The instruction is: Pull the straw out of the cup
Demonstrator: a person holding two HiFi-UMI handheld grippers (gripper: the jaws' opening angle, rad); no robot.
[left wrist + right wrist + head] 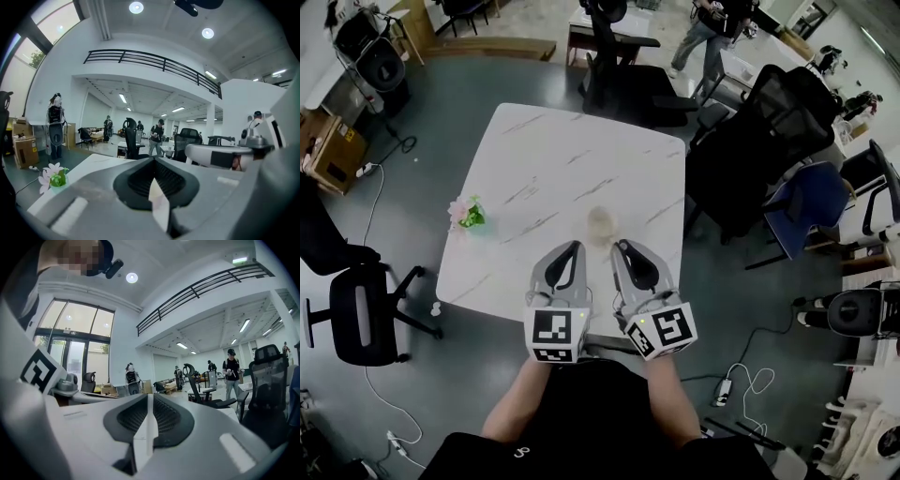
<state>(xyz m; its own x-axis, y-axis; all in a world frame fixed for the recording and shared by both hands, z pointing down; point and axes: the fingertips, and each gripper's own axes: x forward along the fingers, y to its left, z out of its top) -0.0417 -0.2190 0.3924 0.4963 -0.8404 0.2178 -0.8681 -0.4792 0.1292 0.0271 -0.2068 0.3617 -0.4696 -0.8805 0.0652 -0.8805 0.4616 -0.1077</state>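
The cup [602, 224] stood near the middle of the head view, on the white marbled worktop [553, 159], just above the tips of both grippers. It looked pale and see-through, and the straw could not be made out at that size. The left gripper [574, 247] and the right gripper [622, 247] lay side by side toward the lower centre of the frame, one at each side below the cup, and neither touched it. In each gripper view the jaws were pressed together with nothing between them. Both of those cameras looked over the worktop into the room, so neither of them showed the cup.

The main risk, as I judged it, was a nudge. If the shut jaws were pushed forward before opening, they would likely strike the cup wall and slide or tip what seemed a light vessel. A second risk lay in the pull itself. If one gripper did not steady the cup, drawing the straw upward could lift or topple the cup along with it. A thin straw could also be missed or pinched flat. The small pot of flowers [467, 215] at the left of the worktop was well apart and seemed out of harm's way.
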